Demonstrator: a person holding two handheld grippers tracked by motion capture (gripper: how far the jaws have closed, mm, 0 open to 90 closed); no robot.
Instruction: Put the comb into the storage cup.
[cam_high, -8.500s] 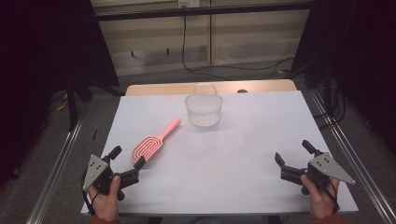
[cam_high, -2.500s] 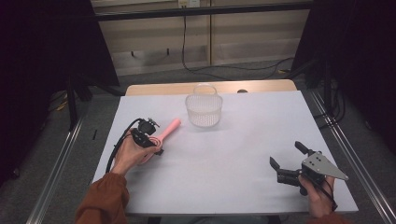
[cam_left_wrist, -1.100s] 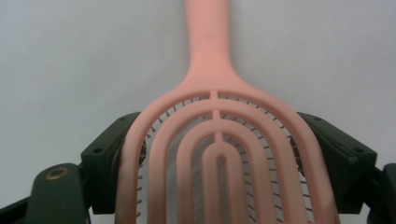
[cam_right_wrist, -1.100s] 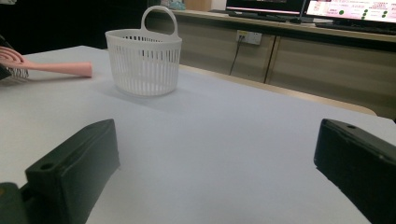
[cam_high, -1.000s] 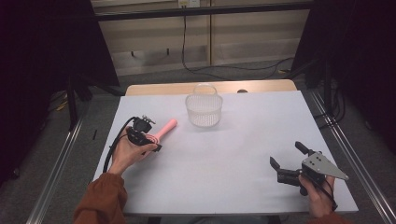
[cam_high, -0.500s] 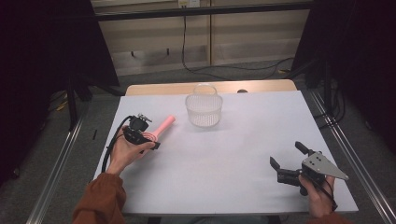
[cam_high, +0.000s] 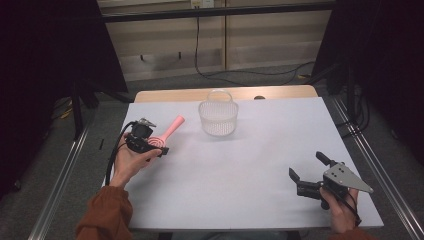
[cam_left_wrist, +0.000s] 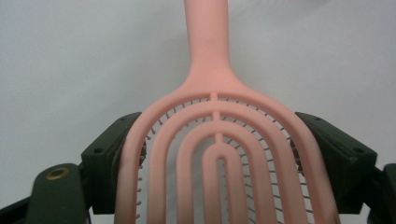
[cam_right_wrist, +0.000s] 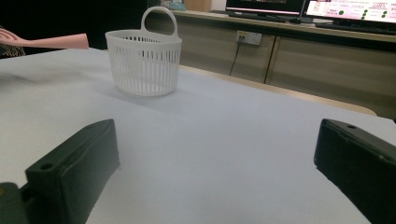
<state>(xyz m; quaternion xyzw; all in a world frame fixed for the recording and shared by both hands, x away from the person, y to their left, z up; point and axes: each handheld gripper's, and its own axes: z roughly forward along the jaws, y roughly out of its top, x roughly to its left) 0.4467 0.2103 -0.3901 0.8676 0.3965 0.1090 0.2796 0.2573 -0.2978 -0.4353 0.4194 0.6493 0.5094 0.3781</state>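
A pink vented hairbrush (cam_high: 166, 133) is lifted off the white table, its handle pointing toward the far right. My left gripper (cam_high: 145, 142) is shut on the brush head. In the left gripper view the two black jaws press on both sides of the brush head (cam_left_wrist: 219, 154), handle pointing away. A white slotted basket (cam_high: 218, 116) with a hoop handle stands at the table's far middle; it also appears in the right gripper view (cam_right_wrist: 144, 56). My right gripper (cam_high: 306, 176) rests low at the near right, open with nothing between its jaws.
The white table (cam_high: 250, 165) spreads between the two grippers. A wooden strip (cam_high: 175, 95) runs along its far edge. Metal rails (cam_high: 65, 170) flank the table, and cables lie on the floor behind it.
My left gripper went from the near left corner to the brush, closed on its head and raised it slightly leftward. The right gripper barely moved.
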